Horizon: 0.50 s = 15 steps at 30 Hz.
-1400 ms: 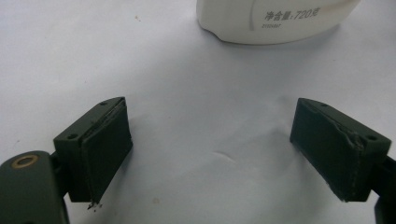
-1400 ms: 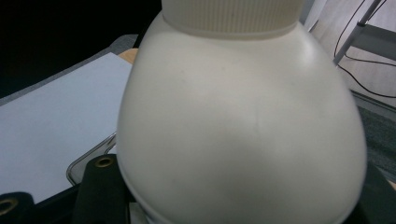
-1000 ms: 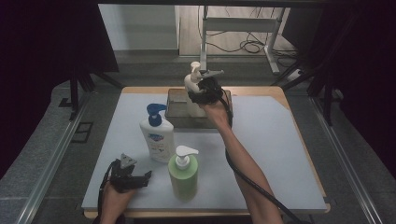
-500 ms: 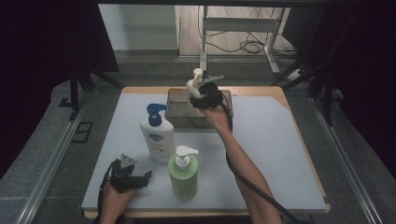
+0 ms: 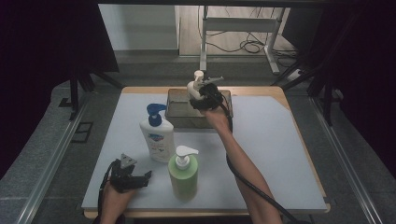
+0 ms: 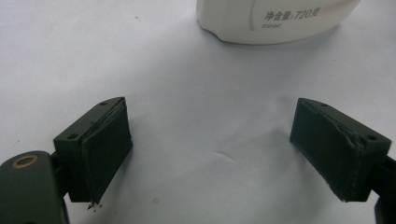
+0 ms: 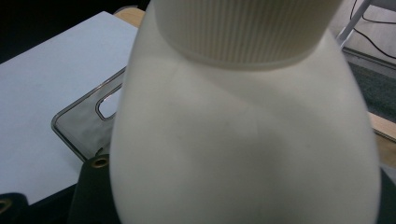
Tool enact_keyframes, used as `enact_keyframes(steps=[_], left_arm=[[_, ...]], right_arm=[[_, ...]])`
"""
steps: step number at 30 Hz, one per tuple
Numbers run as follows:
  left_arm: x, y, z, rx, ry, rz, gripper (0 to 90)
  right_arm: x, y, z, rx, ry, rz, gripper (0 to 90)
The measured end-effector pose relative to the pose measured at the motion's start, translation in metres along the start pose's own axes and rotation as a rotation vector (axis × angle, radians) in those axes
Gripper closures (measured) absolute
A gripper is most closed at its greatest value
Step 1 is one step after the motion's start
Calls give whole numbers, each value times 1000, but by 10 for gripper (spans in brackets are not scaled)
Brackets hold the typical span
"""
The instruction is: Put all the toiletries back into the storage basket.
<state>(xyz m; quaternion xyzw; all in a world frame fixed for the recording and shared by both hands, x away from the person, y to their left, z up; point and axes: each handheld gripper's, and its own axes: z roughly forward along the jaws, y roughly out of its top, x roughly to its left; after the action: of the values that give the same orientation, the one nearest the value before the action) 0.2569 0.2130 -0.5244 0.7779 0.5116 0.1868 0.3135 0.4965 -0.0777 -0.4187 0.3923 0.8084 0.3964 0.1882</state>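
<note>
You are working at a wooden table point(image 5: 289, 100) covered by a pale grey mat point(image 5: 271, 154) that leaves the wood bare along the far and right edges. Directly on the mat stand a white bottle with a blue pump point(image 5: 156, 135) and, just in front of it, a green pump bottle point(image 5: 183, 175). A clear smoky bin point(image 5: 180, 109) sits at the far middle.

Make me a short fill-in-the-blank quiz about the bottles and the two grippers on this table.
1. The right gripper holds a cream pump bottle above the clear ____.
2. The green bottle has a ____ pump.
3. The white bottle has a ____ pump.
4. The left gripper has its jaws ____.

Missing words: bin; white; blue; open
</note>
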Motion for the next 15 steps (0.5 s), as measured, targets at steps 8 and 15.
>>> enact_keyframes(steps=[8,15], left_arm=[[0,0,0,0,0,0,118],[0,0,0,-1,0,0,118]], right_arm=[[-3,-1,-2,-4,19,-9,234],[-10,-6,-13,-10,63,-7,166]])
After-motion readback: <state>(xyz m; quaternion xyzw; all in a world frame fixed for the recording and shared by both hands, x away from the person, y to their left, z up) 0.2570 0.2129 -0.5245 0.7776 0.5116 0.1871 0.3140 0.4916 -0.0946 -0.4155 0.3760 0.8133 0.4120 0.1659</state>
